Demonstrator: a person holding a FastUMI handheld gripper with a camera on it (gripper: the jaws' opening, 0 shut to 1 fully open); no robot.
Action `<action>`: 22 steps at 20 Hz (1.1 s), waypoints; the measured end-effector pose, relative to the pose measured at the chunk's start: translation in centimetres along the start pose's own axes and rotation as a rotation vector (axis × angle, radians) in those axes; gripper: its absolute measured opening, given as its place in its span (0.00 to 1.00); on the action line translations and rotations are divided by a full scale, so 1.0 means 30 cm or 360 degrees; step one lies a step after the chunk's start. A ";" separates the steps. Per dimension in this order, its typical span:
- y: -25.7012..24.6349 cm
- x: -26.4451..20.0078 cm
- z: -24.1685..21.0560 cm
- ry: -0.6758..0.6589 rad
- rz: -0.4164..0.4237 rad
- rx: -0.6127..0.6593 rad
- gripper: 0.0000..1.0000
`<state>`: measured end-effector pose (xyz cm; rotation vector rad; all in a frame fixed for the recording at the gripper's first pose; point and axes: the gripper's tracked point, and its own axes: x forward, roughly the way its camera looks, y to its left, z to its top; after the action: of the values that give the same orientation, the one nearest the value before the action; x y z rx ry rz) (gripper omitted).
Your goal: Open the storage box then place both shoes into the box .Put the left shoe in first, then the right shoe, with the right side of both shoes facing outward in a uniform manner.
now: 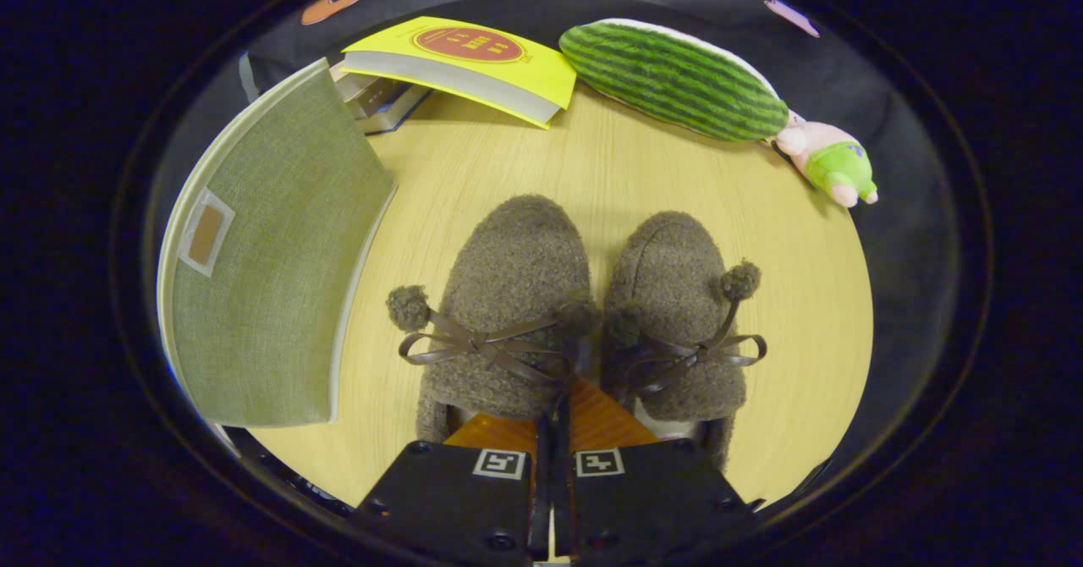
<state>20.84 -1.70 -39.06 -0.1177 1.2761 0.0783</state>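
Observation:
Two brown fuzzy shoes stand side by side on the wooden table, toes pointing away from me. The left shoe (516,296) and the right shoe (677,305) each carry a dark ribbon bow and pompoms. My gripper (563,402) is over their heel ends, fingers pressed together with only a thin slit between them. The fingertips lie above the seam where the two shoes meet, and nothing shows between them. Left of the shoes stands the green fabric storage box (271,271), its flap with a small label window closed and facing me.
Beyond the box, a yellow book (474,63) rests on a stack of other books. Behind the shoes lies a watermelon-striped cushion (677,80), with a small pink plush toy (833,165) to its right. Bare tabletop (609,161) lies between the shoes and these things.

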 end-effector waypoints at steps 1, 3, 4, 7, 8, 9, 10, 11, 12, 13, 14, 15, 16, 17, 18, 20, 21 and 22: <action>0.000 -0.001 0.001 0.0002 0.0011 0.0026 0.06; 0.010 -0.031 0.003 0.0006 0.0052 0.0059 0.07; 0.019 -0.053 0.005 0.0008 0.0072 0.0104 0.07; 0.037 -0.132 -0.029 0.0121 0.0091 0.0242 0.06; 0.052 -0.158 -0.026 0.0128 0.0111 0.0261 0.06; 0.065 -0.189 -0.013 0.0109 0.0130 0.0275 0.06; 0.076 -0.223 0.000 0.0082 0.0135 0.0281 0.06; 0.085 -0.253 0.013 0.0058 0.0135 0.0280 0.06; 0.100 -0.283 0.021 0.0039 0.0138 0.0286 0.06; 0.125 -0.317 0.031 0.0024 0.0152 0.0290 0.06; 0.153 -0.352 0.044 0.0005 0.0174 0.0293 0.06; 0.181 -0.393 0.062 -0.0017 0.0188 0.0288 0.06; 0.201 -0.425 0.074 -0.0041 0.0191 0.0288 0.06; 0.225 -0.467 0.095 -0.0071 0.0185 0.0284 0.06; 0.248 -0.501 0.111 -0.0091 0.0184 0.0275 0.06; 0.324 -0.574 0.146 -0.0140 0.0226 0.0283 0.06; 0.364 -0.605 0.158 -0.0156 0.0242 0.0287 0.06; 0.397 -0.629 0.162 -0.0157 0.0244 0.0272 0.06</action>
<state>18.54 10.87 -20.14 0.1298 1.1863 0.1049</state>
